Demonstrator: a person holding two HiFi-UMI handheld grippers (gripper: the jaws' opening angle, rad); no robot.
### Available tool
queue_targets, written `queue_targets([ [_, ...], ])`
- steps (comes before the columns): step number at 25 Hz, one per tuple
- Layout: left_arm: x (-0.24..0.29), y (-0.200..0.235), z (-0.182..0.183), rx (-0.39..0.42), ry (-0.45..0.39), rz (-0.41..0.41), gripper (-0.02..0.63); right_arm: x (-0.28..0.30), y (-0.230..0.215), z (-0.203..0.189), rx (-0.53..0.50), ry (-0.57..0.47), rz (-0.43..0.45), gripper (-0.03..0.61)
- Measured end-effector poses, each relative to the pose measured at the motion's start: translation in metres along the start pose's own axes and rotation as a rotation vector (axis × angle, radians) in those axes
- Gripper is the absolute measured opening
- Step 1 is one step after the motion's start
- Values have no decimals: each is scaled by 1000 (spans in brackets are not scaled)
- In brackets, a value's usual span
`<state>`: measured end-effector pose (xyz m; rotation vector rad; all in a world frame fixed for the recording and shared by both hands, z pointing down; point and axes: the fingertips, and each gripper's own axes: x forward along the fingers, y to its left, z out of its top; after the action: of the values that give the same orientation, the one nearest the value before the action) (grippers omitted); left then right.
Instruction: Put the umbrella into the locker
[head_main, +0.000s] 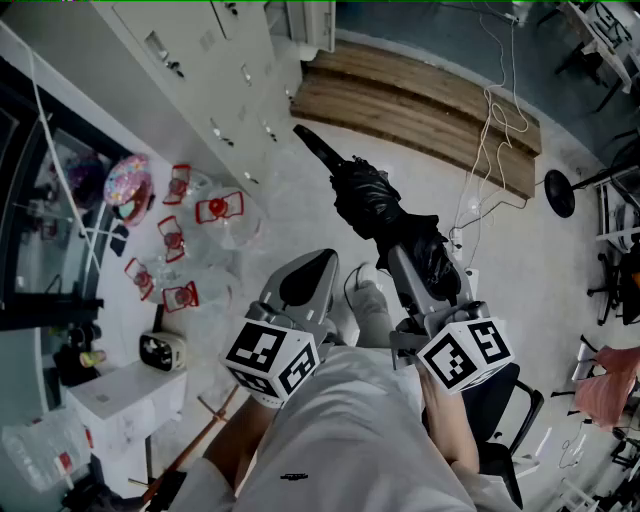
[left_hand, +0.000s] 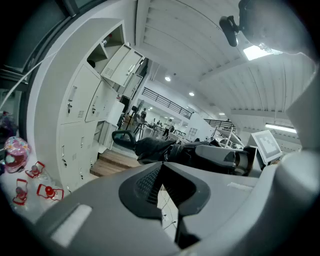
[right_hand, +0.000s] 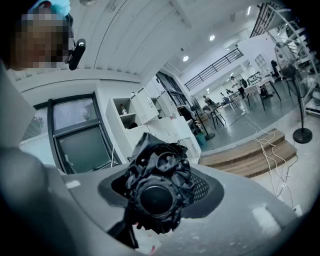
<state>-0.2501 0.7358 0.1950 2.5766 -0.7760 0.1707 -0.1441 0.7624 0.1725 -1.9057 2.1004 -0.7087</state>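
- Floor of pale grey, head view: lockers (head_main: 190, 60) stand at the upper left, with a wooden platform (head_main: 420, 100) just beside their far end.
- Umbrella (head_main: 385, 215), black and folded, is carried in the air well short of the lockers. Its slim far end points toward them.
- Right gripper (head_main: 415, 265) is clamped round the bulky near end of the umbrella, its jaws wide on the bunched fabric.
- Left gripper (head_main: 305, 280) is on the locker side of the umbrella. Its jaws are together and it carries nothing.
- Left gripper view: the lockers fill the left, and one upper door (left_hand: 120, 62) stands ajar. The pads meet at their tips with only floor showing behind them. The umbrella lies level, farther from the lockers than this gripper.
- Right gripper view: the umbrella's round end cap faces the camera, with crumpled fabric packed between the jaws. The lockers lie beyond it, with an open compartment (right_hand: 125, 112) in the top row.
- Handling, as a judgement: light, with a stiff shaft inside soft, slick, compressible cloth. The bundle may creep or twist under the pads.
- Hold, as a judgement: best taken where ribs and shaft stack under the fabric, not on loose folds. The present end grip leaves a long overhang, so the far end may droop or swing when it is fed into a compartment.
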Motion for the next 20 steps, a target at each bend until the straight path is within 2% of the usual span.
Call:
queue_targets([
  [3, -11, -4, -6, -2, 0, 4, 18, -12, 6, -3, -5, -5, -1, 242],
  [10, -11, -8, -4, 4, 1, 13, 18, -20, 3, 3, 58, -45, 0, 242],
  [20, 56, -24, 9, 37, 26, 32, 18, -3, -48, 34, 7, -45, 9, 241],
])
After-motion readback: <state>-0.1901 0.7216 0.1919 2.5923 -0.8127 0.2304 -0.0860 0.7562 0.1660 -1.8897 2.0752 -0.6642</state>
